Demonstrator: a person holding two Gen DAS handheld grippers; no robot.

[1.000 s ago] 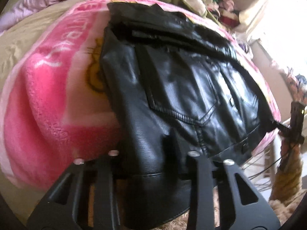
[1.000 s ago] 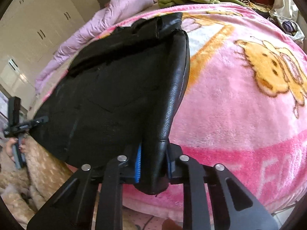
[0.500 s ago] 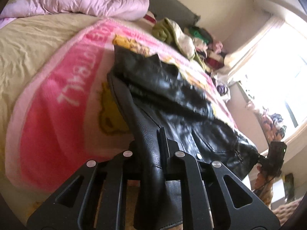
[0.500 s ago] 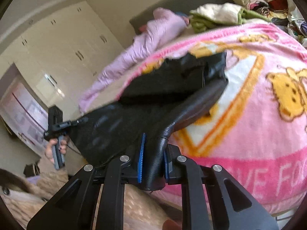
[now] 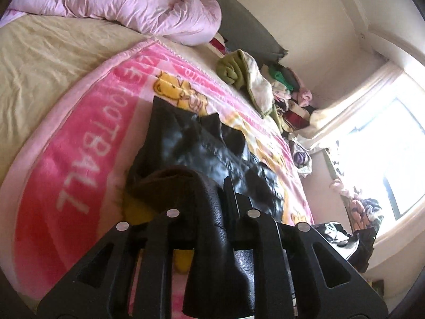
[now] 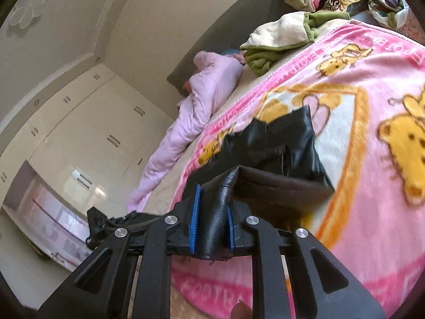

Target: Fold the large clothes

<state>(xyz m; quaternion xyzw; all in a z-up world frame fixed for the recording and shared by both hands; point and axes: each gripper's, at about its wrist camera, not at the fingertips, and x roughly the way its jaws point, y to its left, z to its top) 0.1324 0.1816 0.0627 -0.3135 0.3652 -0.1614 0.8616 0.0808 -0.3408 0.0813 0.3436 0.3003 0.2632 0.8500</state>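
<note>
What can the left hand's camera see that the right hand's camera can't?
Only the left view shows the bright window with its curtain. Only the right view shows the white cupboards and the blue pads on its gripper. Both show the black jacket, clamped by the left gripper and the right gripper, the pink blanket and the lilac quilt.

The pink blanket (image 5: pixel 79 159) on the bed carries white woven lettering, "OOTBALL" along its deep pink band in the left wrist view and, in the right wrist view, a partial "FOOTBA" near the bottom edge, with smaller border letters too blurred to read.
</note>
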